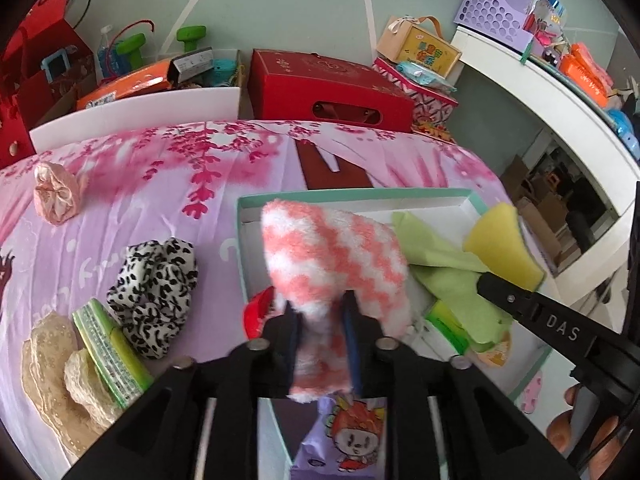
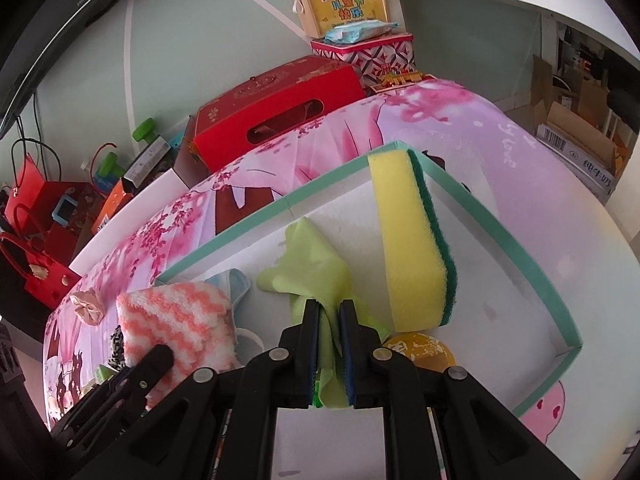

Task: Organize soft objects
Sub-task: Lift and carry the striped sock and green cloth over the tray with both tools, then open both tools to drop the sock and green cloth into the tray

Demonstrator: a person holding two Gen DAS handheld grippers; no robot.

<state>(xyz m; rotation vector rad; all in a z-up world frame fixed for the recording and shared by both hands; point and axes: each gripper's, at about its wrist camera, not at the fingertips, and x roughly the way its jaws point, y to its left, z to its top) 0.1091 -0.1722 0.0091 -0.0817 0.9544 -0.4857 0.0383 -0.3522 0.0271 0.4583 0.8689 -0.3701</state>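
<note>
The fuzzy pink-and-white sock [image 1: 336, 264] hangs over the teal-rimmed box [image 1: 360, 193], between the left gripper's [image 1: 320, 316] fingers, which stand a little apart and look loose on it, likely so it can drop in. The right gripper [image 2: 329, 320] has its fingers clamped on the green cloth [image 2: 316, 280] low inside the same box, seemingly tucking it beside the one yellow sponge [image 2: 412, 248] leaning on the wall. Out on the bed [image 1: 168, 200] wait one leopard scrunchie [image 1: 156, 280], one pink pouch [image 1: 56, 194] and two lace pieces [image 1: 60, 364].
</note>
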